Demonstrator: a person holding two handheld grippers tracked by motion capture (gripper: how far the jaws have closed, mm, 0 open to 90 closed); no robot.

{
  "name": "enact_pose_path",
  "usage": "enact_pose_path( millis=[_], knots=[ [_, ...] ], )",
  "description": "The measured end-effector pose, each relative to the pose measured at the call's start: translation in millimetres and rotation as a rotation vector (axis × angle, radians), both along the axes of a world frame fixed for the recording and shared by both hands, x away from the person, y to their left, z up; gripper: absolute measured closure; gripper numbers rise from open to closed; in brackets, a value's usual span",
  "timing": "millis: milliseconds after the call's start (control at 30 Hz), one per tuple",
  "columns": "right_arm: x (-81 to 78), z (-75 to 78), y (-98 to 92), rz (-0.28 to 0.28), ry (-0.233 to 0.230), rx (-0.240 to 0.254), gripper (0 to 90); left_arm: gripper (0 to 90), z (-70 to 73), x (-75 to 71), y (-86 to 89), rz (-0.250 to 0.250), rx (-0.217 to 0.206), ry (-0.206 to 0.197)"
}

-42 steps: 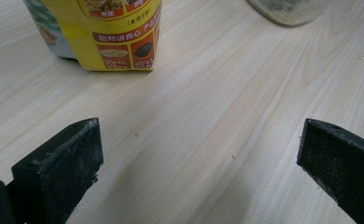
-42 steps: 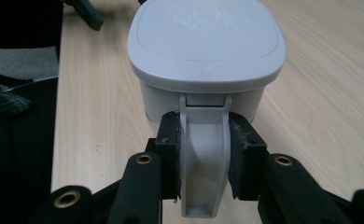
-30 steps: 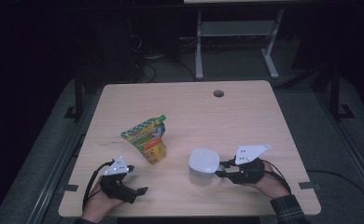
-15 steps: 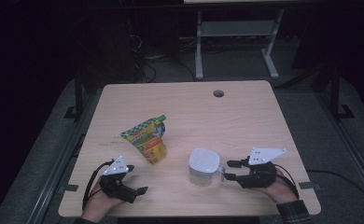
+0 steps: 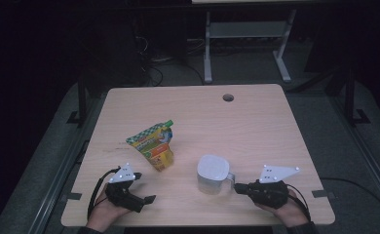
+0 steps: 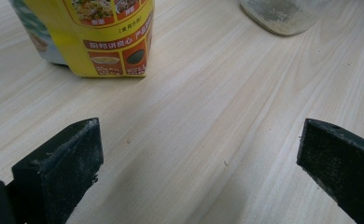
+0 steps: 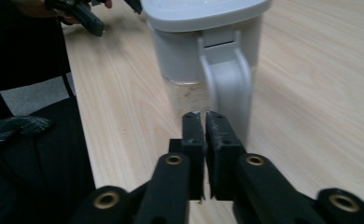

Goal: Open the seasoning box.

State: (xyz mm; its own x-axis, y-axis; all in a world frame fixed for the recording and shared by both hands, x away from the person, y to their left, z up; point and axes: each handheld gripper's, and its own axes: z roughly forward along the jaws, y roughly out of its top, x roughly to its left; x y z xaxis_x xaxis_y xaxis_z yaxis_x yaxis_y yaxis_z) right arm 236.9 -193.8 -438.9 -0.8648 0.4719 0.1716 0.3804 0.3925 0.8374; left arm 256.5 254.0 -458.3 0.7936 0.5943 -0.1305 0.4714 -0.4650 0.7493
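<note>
Two grippers are working at the near edge of the table (image 5: 256, 112). The right gripper (image 7: 199, 116) is sitting with its jaws just closed, pads nearly touching and nothing between them; the tips are pointing straight at the handle (image 7: 227, 88) of the lidded plastic jug (image 7: 203, 42) and are stopping just short of it. In the high view the same right gripper (image 5: 238, 187) is lying level, aimed leftward, with the jug (image 5: 212, 173) standing upright directly ahead, its handle turned toward the tips. The handle's long axis is running vertical, so a level approach with jaws reopened either side of it looks like what the next move needs (judgement).

The left gripper (image 5: 146, 199) is resting well apart, jaws spread wide over bare wood, holding nothing. The yellow snack pouch (image 5: 155, 145) is standing beyond it, nearer to that hand than to the right. For the jug, the right hand is clearly the nearer.
</note>
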Motion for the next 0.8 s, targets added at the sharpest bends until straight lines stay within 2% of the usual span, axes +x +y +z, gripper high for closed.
enact_pose_path(
  millis=[167, 267, 433, 800],
  knots=[
    [1.1, -4.6, 6.8, 0.002, -0.015, -0.024, 89.8, 0.0, -0.6, 1.6, 0.0, 0.001, 0.006, -0.002],
    [1.9, -6.5, 8.2, 0.010, -0.008, -0.021, 89.8, 0.0, -1.1, 0.9, 0.0, -0.001, 0.009, -0.003],
    [3.9, -12.1, 15.3, 0.013, -0.012, -0.052, 89.8, 0.0, -0.7, -0.5, -1.1, -0.006, 0.010, -0.008],
    [8.7, -14.9, 16.6, -0.017, -0.023, -0.058, 89.9, 0.0, -1.3, -1.0, -4.5, -0.016, 0.003, -0.007]
  ],
)
